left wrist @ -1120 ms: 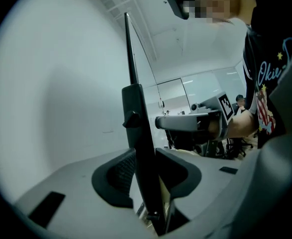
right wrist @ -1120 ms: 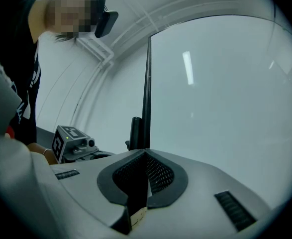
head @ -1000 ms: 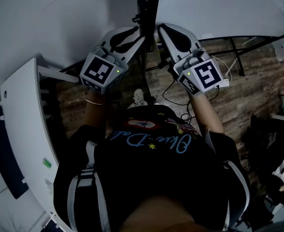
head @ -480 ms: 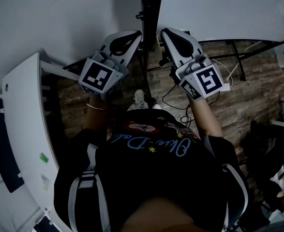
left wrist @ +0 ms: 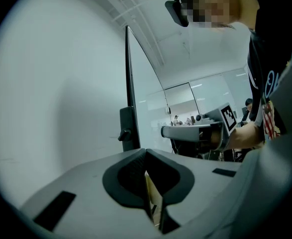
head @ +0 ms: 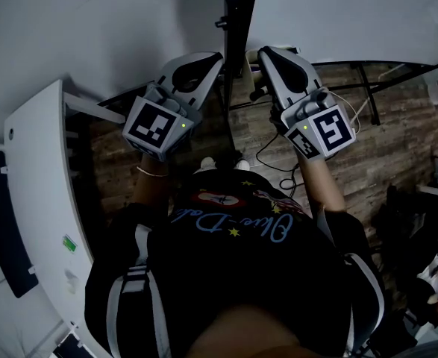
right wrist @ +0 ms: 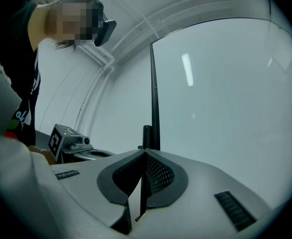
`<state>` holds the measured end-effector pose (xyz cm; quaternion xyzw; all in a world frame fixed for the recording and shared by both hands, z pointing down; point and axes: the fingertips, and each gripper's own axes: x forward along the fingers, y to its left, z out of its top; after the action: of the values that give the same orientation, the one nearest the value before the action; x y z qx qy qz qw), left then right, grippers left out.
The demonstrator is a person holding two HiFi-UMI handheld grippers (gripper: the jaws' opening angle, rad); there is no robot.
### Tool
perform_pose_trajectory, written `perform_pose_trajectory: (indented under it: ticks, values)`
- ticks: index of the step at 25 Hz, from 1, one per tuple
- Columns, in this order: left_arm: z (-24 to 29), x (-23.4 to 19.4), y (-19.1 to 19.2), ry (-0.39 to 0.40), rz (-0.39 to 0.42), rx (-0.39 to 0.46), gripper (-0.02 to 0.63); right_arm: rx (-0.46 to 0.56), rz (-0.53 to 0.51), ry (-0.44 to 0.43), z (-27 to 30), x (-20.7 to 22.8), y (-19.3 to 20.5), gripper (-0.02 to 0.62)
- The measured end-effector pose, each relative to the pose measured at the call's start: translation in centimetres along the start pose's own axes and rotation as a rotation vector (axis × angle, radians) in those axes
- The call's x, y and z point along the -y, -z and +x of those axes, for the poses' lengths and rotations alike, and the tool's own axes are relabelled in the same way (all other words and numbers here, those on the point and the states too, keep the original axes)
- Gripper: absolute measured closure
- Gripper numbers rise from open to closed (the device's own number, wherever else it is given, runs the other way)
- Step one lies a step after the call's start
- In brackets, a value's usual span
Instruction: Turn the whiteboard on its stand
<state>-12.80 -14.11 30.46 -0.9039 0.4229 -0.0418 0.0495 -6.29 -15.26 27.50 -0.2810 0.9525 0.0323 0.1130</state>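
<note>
Head view: the whiteboard (head: pixel 338 13) stands upright ahead of me. Its black frame edge (head: pixel 242 13) runs between my left gripper (head: pixel 217 57) and right gripper (head: pixel 263 52), above a wooden floor (head: pixel 398 140) strewn with cables (head: pixel 267 151).

Left gripper view: the jaws have just been closing and now meet, with nothing visible between them.

Right gripper view: the jaws are together, the tips just beside the frame edge.

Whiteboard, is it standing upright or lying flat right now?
Upright: in the right gripper view the whiteboard rises tall, its black edge vertical.
</note>
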Motion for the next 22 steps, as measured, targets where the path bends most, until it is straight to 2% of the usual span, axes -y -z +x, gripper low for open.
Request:
perform_pose_trajectory:
  ticks: [17,22]
  values:
    - [-1.1,-0.1,-0.5,0.035,-0.054,-0.007,0.588,-0.048,0.006,-0.024,0.9,-2.2,0.6,0.575]
    - [-1.7,0.2,-0.9,0.047,-0.031,-0.006,0.588,-0.063,-0.001,-0.034,0.7,-2.8,0.8,0.575]
